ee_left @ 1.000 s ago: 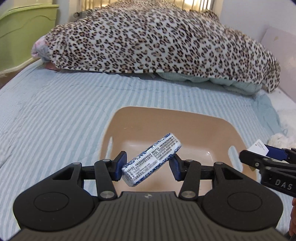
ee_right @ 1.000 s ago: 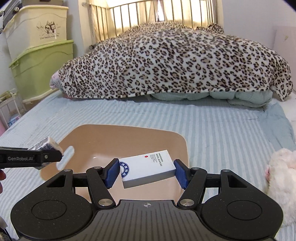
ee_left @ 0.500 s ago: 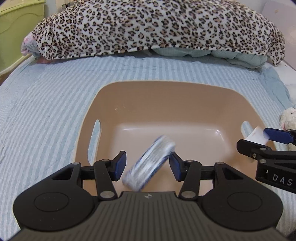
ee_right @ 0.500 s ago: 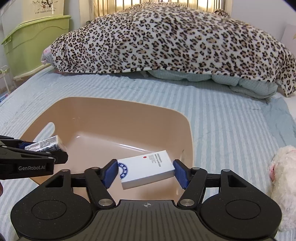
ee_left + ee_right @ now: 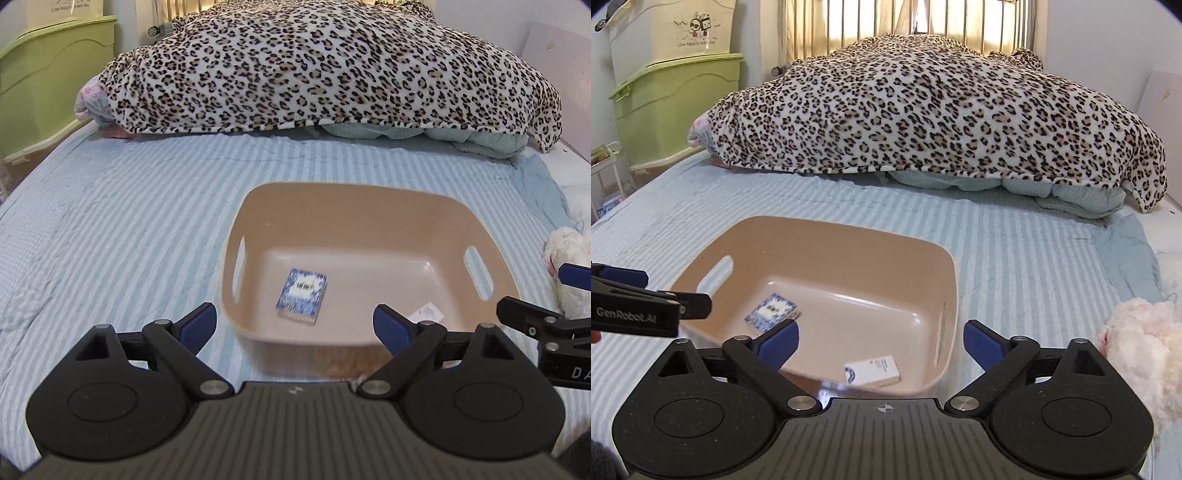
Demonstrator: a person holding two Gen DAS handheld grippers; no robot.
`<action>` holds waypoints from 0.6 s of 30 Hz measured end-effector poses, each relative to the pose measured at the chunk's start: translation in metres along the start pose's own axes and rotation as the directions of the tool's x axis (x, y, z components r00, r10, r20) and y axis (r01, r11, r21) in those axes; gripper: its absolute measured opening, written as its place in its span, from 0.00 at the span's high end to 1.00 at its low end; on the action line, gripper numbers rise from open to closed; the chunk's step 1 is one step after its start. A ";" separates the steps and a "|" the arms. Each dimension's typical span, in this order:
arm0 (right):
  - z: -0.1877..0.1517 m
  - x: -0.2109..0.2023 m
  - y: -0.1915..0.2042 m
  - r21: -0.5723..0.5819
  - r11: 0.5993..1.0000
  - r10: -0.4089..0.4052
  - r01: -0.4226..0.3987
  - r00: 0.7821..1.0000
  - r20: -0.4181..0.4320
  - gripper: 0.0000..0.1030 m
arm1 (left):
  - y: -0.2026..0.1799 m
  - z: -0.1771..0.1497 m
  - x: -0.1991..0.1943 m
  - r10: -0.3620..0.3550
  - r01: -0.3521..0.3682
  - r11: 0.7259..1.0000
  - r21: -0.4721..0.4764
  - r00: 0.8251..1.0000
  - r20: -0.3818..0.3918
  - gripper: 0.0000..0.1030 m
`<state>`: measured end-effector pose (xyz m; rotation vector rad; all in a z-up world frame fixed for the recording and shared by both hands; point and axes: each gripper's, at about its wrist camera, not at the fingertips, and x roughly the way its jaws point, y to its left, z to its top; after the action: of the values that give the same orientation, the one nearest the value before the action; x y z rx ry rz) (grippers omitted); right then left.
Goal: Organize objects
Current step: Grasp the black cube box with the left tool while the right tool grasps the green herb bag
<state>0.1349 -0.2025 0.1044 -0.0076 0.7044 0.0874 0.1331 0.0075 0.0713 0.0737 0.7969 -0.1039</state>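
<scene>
Left claw (image 5: 291,326) released, jaws spread, nothing between them; blue pack (image 5: 302,290) lies just ahead of it in the bin (image 5: 369,206). Right claw (image 5: 881,341) released too; white box (image 5: 872,371) lies in the bin directly ahead, below its jaws. Bin sits on the bed (image 5: 1015,254).

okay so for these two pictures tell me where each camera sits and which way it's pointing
Left wrist: on the left gripper, looking forward over its open jaws at the tan basin on the striped bed; the right gripper enters from the right edge.
Right wrist: on the right gripper, facing the same way from the basin's right, jaws open; the left gripper enters from the left edge.
Shared: the basin, the blue patterned box and white box inside it, the leopard blanket, the plush toy.
</scene>
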 end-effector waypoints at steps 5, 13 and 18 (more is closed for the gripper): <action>-0.019 -0.009 0.004 -0.014 1.000 0.001 -0.001 0.999 -0.034 0.03 | 0.007 -0.025 -0.004 -0.005 0.004 1.000 -0.004 0.999 -0.047 0.10; -0.059 0.007 0.002 -0.015 1.000 0.006 -0.008 0.990 -0.140 0.03 | 0.009 -0.068 0.015 -0.006 0.007 1.000 0.004 0.987 -0.160 0.10; -0.080 0.020 0.000 -0.020 1.000 0.018 -0.023 0.979 -0.201 0.03 | 0.006 -0.084 0.030 -0.013 0.020 0.999 0.026 0.975 -0.222 0.10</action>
<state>0.0986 -0.2037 0.0307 -0.0312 0.9056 0.1154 0.0950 0.0201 -0.0083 0.1069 1.0197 -0.1240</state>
